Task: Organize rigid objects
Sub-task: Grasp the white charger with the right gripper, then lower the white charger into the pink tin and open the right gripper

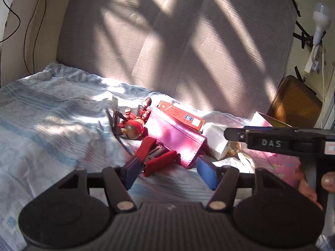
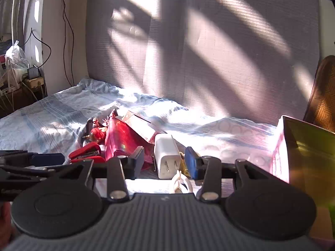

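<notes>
Here a heap of small things lies on a blue patterned bedsheet close to a grey padded headboard, lit by strong sun. The left gripper hovers low over the sheet with its blue-padded fingers parted and nothing between them; a red stapler lies just ahead of its left finger, apart from the pads. Behind the stapler a shiny pink wallet rests tilted, with a long red box leaning on its far side and a red toy figure lying to the left of it. A white charger plug sits just right of the wallet.

The right gripper is also partly open and holds nothing. In its view the charger plug stands between the two fingers, prongs toward the camera; whether the pads touch it I cannot tell, though a gap shows on each side. The wallet lies just left of the plug, with the stapler further left. An open pink box with a shiny gold lining stands to the right on the sheet. The left gripper's fingers show at the left edge of that view
</notes>
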### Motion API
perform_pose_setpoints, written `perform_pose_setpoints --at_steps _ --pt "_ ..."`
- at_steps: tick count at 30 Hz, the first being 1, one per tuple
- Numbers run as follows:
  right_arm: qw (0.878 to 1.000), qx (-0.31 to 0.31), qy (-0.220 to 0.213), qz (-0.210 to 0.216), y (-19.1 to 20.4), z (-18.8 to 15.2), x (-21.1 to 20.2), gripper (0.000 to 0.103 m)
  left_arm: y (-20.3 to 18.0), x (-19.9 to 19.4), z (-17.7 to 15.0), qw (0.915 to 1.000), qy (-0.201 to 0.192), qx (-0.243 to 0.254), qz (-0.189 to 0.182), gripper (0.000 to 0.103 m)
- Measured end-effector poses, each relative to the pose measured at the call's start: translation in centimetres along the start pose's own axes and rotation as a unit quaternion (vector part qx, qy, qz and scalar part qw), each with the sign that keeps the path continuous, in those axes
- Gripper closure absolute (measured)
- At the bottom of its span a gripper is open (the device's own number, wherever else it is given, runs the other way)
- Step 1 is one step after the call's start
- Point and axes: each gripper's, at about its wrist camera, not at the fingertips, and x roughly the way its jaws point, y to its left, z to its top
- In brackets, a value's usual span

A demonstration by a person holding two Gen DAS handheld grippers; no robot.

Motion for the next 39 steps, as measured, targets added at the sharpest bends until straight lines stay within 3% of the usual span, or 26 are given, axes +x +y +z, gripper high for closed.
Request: perform_pose_setpoints --at_steps 2,3,5,8,11,15,18,19,21,23,27,30,33,37,38,39 --pt "0.999 -0.011 0.033 -0.016 0.2 0.2 2.6 0.058 -0.4 -0.1 -0.1 0.9999 -0.005 0.009 -0.005 0.042" --pt "0.998 -0.009 0.053 -0.013 0.1 -0.1 3.5 0.069 -0.5 -0.1 -0.1 0.9999 -0.006 0.011 -0.006 0.042" --pt "0.998 0.011 0.058 -0.001 -0.3 -0.4 3.1 0.072 -0.5 -0.2 -0.2 0.9999 -0.008 0.01 -0.009 0.041" --pt "0.997 0.064 0.029 0.021 -1.1 -0.5 -0.9 0.073 -0.1 -0.3 -0.3 0.9998 -0.008 -0.004 -0.016 0.041" --pt "0.987 0.14 0.007 0.077 -3.4 -2.1 -6.4 0.073 0.4 -0.3 -0.3 0.9994 -0.006 -0.019 -0.027 0.041" --pt "0.969 0.205 0.038 0.131 -5.3 -6.9 -11.1 0.073 0.7 0.0 -0.3 0.9978 0.012 -0.032 -0.056 0.041" --pt "0.957 0.247 0.057 0.142 -6.4 -10.8 -13.2 0.07 -0.3 0.3 -0.6 0.9959 0.033 -0.023 -0.081 0.041" --pt "0.961 0.248 0.052 0.114 -6.6 -11.3 -13.7 0.07 -0.8 0.5 -0.7 0.9942 0.043 -0.024 -0.095 0.041" --pt "0.973 0.228 0.017 0.037 -6.8 -11.9 -15.8 0.066 -2.1 0.6 -1.1 0.9902 0.063 -0.023 -0.122 0.041" --pt "0.978 0.207 -0.01 0.009 -6.6 -12.0 -17.5 0.065 -3.4 0.6 -1.5 0.9857 0.079 -0.02 -0.148 0.041" --pt "0.989 0.144 -0.029 0.022 -4.4 -12.0 -19.3 0.048 -6.3 1.2 -1.8 0.9703 0.121 -0.012 -0.209 0.041" --pt "0.997 0.074 -0.02 0.003 -1.9 -12.6 -18.2 0.04 -8.0 1.9 -2.2 0.9603 0.168 -0.016 -0.223 0.042" --pt "0.999 0.042 -0.001 -0.005 -1.2 -13.1 -16.3 0.035 -8.9 2.2 -2.9 0.9521 0.201 -0.026 -0.229 0.042" --pt "1.0 0.022 0.018 -0.005 -1.4 -13.4 -15.1 0.035 -9.7 1.9 -3.5 0.9498 0.215 -0.029 -0.225 0.043" --pt "0.999 0.024 0.023 0.004 -1.5 -13.2 -14.7 0.036 -9.9 1.9 -3.6 0.9492 0.216 -0.029 -0.227 0.049" --pt "0.999 0.03 0.03 0.015 -1.7 -13.1 -14.3 0.047 -10.2 2.1 -3.7 0.9485 0.22 -0.029 -0.226 0.052"
